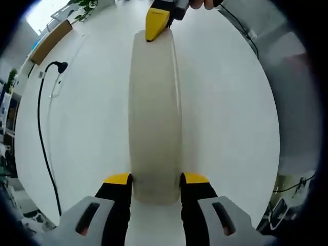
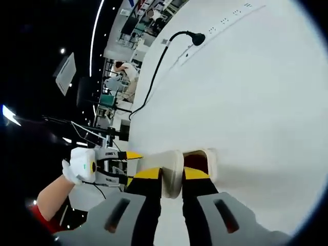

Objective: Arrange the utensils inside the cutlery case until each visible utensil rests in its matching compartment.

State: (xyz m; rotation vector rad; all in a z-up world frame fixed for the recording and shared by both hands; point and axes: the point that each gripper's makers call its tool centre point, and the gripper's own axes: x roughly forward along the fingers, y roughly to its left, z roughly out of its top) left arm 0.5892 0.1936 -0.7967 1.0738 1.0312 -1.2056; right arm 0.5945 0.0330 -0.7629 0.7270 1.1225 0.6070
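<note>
A long cream cutlery case (image 1: 154, 113) runs straight away from me over the white table (image 1: 230, 113) in the left gripper view. My left gripper (image 1: 156, 179) is shut on its near end, one yellow-tipped jaw on each side. At the far end the right gripper (image 1: 155, 25) touches the case with a yellow tip. In the right gripper view my right gripper (image 2: 172, 174) is shut on the cream end wall of the case (image 2: 173, 156), and a dark reddish opening (image 2: 197, 161) shows beside it. The left gripper (image 2: 130, 166) holds the other end. No utensils can be made out.
A black cable with a plug (image 1: 43, 128) lies on the table to the left of the case, seen again as a cable (image 2: 159, 66) in the right gripper view. A person's white-gloved hand (image 2: 77, 164) holds the left gripper. Shelves and room clutter (image 2: 118, 77) stand beyond the table edge.
</note>
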